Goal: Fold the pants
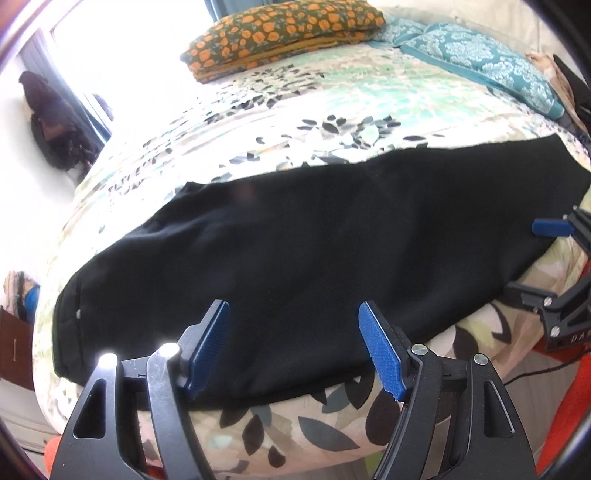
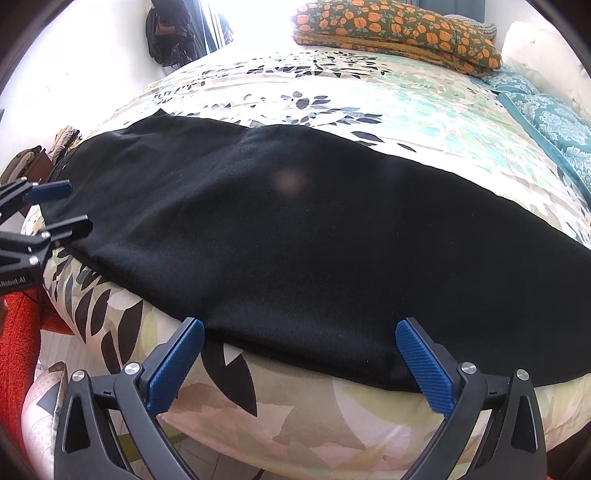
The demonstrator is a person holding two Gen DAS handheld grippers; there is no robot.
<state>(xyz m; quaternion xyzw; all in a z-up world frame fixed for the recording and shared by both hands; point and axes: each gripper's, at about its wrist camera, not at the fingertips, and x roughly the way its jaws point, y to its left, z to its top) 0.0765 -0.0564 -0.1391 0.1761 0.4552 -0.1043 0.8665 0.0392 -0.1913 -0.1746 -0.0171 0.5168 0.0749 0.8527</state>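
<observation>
The bed (image 1: 332,110), covered with a leaf-printed bedspread (image 2: 369,99), fills both views and lies under and in front of both grippers. On it, directly ahead of both grippers, the black pants (image 1: 295,240) are spread out flat and long, lying across the bed from one side to the other. Their near edge runs along the near edge of the mattress, just before the fingertips.

Far beyond the pants, at the other end of the bed, lies an orange-flowered pillow (image 1: 284,33), and to the right of it a teal patterned pillow (image 1: 476,55).

The left gripper (image 1: 293,347) is released: its two blue pads (image 1: 380,350) stand wide apart above the near edge of the pants, and no cloth is pinched between them. In the right wrist view it appears at the far left, over the end of the pants.

The right gripper (image 2: 299,358) is also released, with its jaws wide apart. Its fingertips are at the near border of the pants, where the cloth meets the bedspread. Whether the pads touch the cloth I cannot tell, but they do not squeeze anything.
</observation>
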